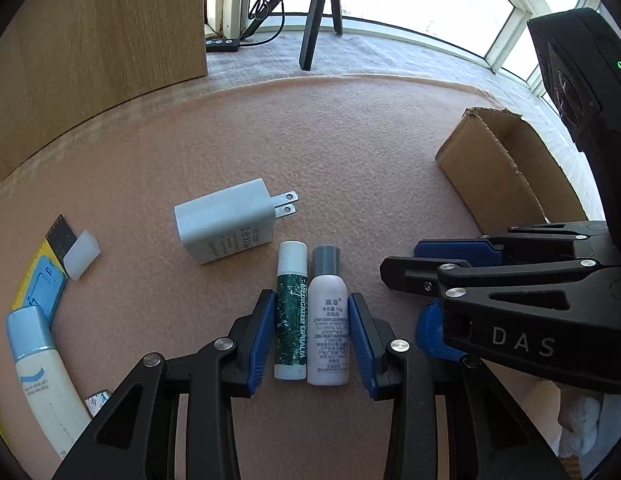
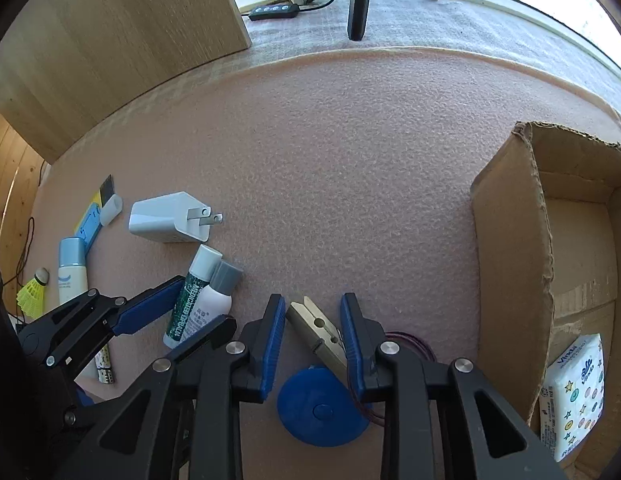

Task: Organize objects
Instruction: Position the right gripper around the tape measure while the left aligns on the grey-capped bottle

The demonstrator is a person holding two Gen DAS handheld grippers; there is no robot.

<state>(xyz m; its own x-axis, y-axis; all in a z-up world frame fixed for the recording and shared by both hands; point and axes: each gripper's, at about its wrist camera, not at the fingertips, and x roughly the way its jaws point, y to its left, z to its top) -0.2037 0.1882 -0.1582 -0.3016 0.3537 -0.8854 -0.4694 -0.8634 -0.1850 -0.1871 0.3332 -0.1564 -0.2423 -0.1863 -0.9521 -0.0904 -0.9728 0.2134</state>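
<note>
Lip balm (image 1: 291,312) and small bottle (image 1: 329,318) side by side on the pink mat (image 1: 330,152), flanked by the left gripper (image 1: 311,334), pads right up against both, looking clamped on the pair together. Just right of that, a wooden peg (image 2: 316,330) lying between the right gripper (image 2: 312,336) pads, gap visible on either side, so jaws apart and nothing gripped yet. Blue disc (image 2: 322,408) just below the peg, wire loop (image 2: 410,340) beside it. Further out, charger (image 1: 226,220) behind the tubes, cream tube (image 1: 42,368) at far left, cardboard box (image 2: 510,240) at right with a tissue pack (image 2: 572,396) already inside. Step in hand, by the look: pick-up, both sides. Next move calls for closing squarely on the peg, lifting clear without dropping either tube, then over to the box.
</note>
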